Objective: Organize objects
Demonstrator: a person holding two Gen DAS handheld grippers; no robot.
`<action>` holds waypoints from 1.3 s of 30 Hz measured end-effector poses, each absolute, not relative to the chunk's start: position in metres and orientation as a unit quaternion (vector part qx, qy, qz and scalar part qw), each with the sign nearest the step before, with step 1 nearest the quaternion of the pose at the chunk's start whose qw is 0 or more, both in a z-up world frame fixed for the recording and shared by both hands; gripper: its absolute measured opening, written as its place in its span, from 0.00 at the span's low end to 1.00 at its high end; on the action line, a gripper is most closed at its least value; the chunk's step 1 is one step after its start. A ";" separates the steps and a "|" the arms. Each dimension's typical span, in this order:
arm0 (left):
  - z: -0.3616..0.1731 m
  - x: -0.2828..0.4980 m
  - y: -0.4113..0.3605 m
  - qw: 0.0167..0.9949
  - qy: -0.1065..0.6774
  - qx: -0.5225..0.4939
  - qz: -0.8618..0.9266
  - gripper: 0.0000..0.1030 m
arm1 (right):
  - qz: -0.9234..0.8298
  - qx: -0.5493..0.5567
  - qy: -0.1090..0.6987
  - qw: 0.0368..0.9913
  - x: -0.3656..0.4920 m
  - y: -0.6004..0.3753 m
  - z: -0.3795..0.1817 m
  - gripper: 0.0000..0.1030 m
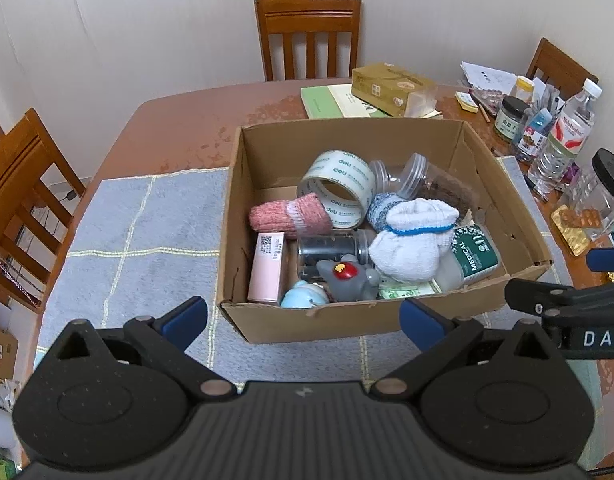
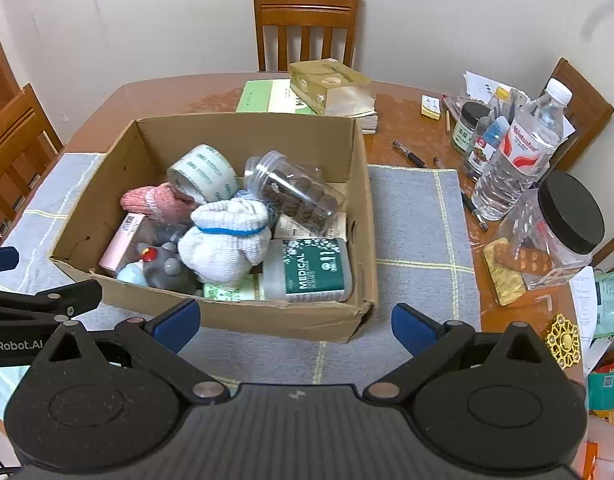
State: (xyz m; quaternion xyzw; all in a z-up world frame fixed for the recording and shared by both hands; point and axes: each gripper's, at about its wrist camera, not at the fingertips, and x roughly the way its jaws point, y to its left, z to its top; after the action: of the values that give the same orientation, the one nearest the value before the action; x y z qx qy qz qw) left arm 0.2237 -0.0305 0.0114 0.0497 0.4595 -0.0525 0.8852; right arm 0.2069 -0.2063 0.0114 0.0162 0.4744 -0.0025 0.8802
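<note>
cookie jar [image 2: 297, 196] contents clear rightward; obscured leftward

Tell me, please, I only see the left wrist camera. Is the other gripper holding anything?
Observer: No. The right gripper is open and empty, in front of the cardboard box.
Operator: What's inside that see-through jar in the box?
Observer: The clear jar holds stacked round dark biscuits.
Operator: Is there anything shiny near that gripper?
Observer: Yes, a gold ornament lies near the table edge on its right.
</note>
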 end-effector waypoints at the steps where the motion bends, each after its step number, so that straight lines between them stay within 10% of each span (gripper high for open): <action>1: 0.012 0.224 -0.029 0.886 0.459 0.049 -0.053 0.99 | -0.004 0.016 0.473 0.881 0.206 -0.205 0.012 1.00; 39: 0.017 0.230 -0.020 0.885 0.459 0.039 -0.064 0.99 | -0.012 0.028 0.475 0.880 0.207 -0.198 0.016 1.00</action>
State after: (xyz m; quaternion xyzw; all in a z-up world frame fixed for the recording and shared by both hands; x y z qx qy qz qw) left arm 0.2303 -0.0196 0.0167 0.0387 0.4586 -0.0638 0.8855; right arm 0.2068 -0.1977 0.0164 0.0282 0.4746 -0.0116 0.8797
